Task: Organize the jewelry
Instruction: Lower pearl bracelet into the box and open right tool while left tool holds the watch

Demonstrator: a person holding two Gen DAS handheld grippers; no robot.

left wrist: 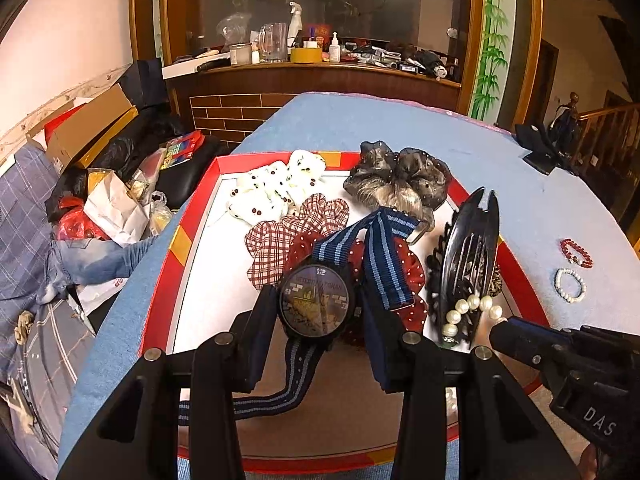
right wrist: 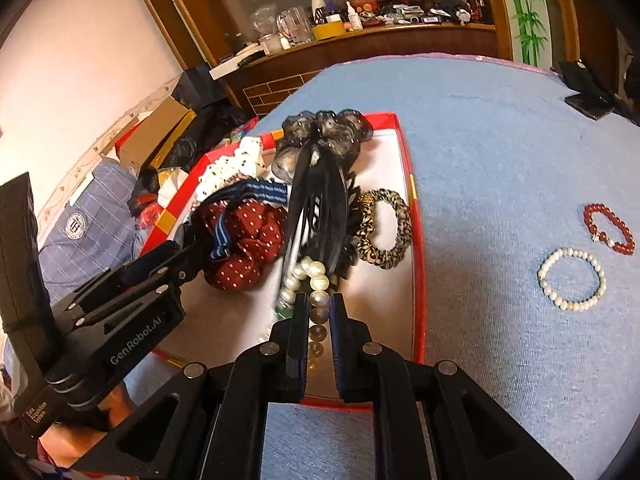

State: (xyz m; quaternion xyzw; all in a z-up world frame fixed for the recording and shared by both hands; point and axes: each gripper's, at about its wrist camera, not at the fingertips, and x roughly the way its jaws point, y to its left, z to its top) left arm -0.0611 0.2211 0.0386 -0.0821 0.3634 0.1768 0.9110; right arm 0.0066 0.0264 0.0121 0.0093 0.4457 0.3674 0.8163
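A red tray [left wrist: 160, 300] with a white floor lies on the blue cloth and holds hair ties and jewelry. My left gripper [left wrist: 314, 302] is shut on a black watch [left wrist: 314, 300] with a blue striped strap, held just above a red dotted scrunchie [left wrist: 412, 268]. My right gripper [right wrist: 319, 302] is shut on a pearl strand [right wrist: 316, 270] that lies against a big black hair claw [right wrist: 320, 200] standing tilted in the tray. From the left wrist view the right gripper [left wrist: 502, 322] enters at lower right, touching the pearl strand [left wrist: 468, 306].
The tray also holds white dotted [left wrist: 272, 188], plaid [left wrist: 288, 232], black gauze [left wrist: 396, 176] and leopard [right wrist: 386, 232] scrunchies. A red bead bracelet [right wrist: 610, 228] and a white pearl bracelet [right wrist: 572, 278] lie on the blue cloth [right wrist: 500, 140] to the right. A black stand [right wrist: 588, 88] sits far right.
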